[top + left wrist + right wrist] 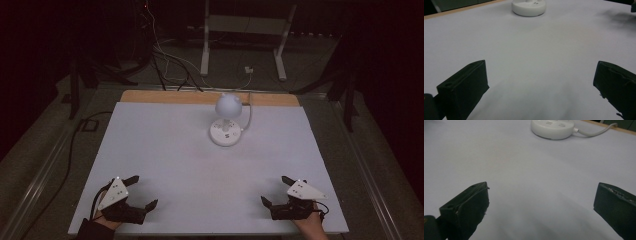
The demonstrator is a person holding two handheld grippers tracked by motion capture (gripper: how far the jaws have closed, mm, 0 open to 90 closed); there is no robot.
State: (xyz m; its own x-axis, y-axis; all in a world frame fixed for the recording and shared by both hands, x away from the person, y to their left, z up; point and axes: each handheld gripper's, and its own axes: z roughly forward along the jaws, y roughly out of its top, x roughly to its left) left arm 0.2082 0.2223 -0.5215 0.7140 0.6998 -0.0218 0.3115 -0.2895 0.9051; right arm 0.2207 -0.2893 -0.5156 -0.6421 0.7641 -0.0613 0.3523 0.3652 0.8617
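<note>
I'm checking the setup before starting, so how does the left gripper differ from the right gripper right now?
The left gripper rests near the table's front left corner, the right gripper near its front right. The left gripper's grey plate points toward the person, the right gripper's points out to the right. Both have open, empty jaws and sit well short of the white lamp.

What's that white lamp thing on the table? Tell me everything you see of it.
The lamp is white, matte plastic by its look. A round dome head sits on a short neck above a flat round base with small buttons on top. It stands upright near the table's far edge. A white cable leaves the base. Nothing else touches it.
</note>
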